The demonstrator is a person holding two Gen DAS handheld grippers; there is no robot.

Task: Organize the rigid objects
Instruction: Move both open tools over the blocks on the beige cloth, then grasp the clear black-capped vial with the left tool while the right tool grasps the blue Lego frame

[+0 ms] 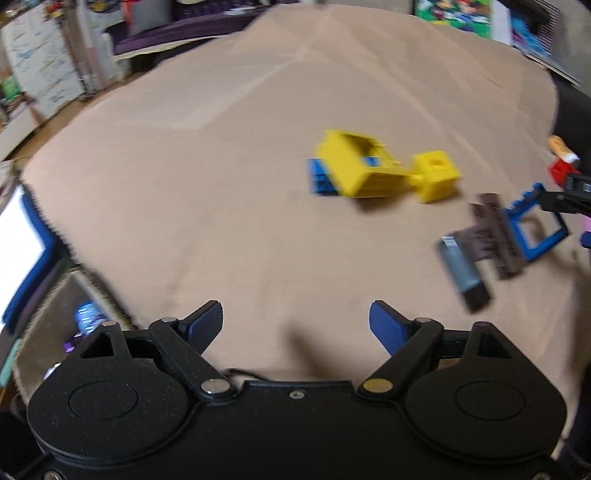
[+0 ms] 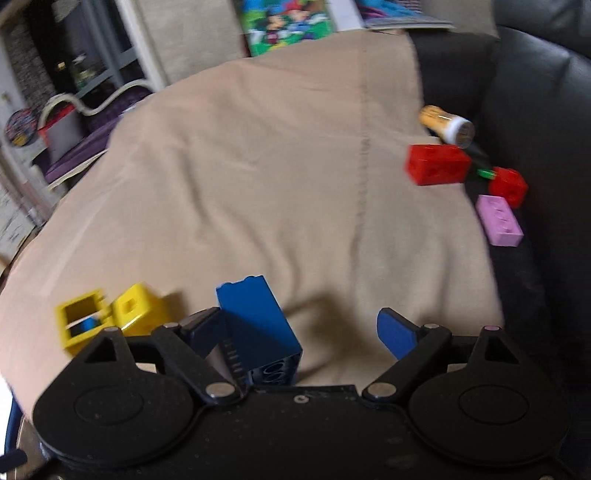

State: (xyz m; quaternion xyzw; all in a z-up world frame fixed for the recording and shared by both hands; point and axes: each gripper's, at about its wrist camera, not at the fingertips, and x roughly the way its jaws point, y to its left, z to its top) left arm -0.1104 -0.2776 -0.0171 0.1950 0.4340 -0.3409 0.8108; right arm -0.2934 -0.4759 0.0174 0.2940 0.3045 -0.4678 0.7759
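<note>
The left gripper (image 1: pixel 295 328) stood with its jaws wide apart and nothing between them, only bare beige cloth (image 1: pixel 229 206) beneath. Its blue pads (image 1: pixel 207 325) touched no object.

In the right wrist view, the right gripper (image 2: pixel 306 332) also stood wide. A dark blue block (image 2: pixel 258 325) lay between its jaws, resting against the left finger; the right pad (image 2: pixel 397 338) stood clear of it with a plain gap, so the block was not clamped.

Just beyond the left finger of the right gripper lay a yellow brick assembly (image 2: pixel 107 317), an open yellow frame joined to a yellow cube, with a blue piece showing inside the frame. The left wrist view showed the same assembly (image 1: pixel 380 171) in the middle of the cloth, well ahead of the left gripper, with blue bricks at its left end.

To the right of it in the left wrist view lay a blurred brown and grey piece (image 1: pixel 480 243), touching a blue window frame (image 1: pixel 535 225). A dark gripper part reached in from the right edge there.

Farther off, at the cloth's right edge beside the black leather sofa (image 2: pixel 546 92), lay a red brick (image 2: pixel 436 164), a smaller red piece (image 2: pixel 508 184), a pink brick (image 2: pixel 498 221) and a yellow tube with a white cap (image 2: pixel 445 122).

A colourful cartoon box (image 2: pixel 288 26) stood at the far end of the cloth.
</note>
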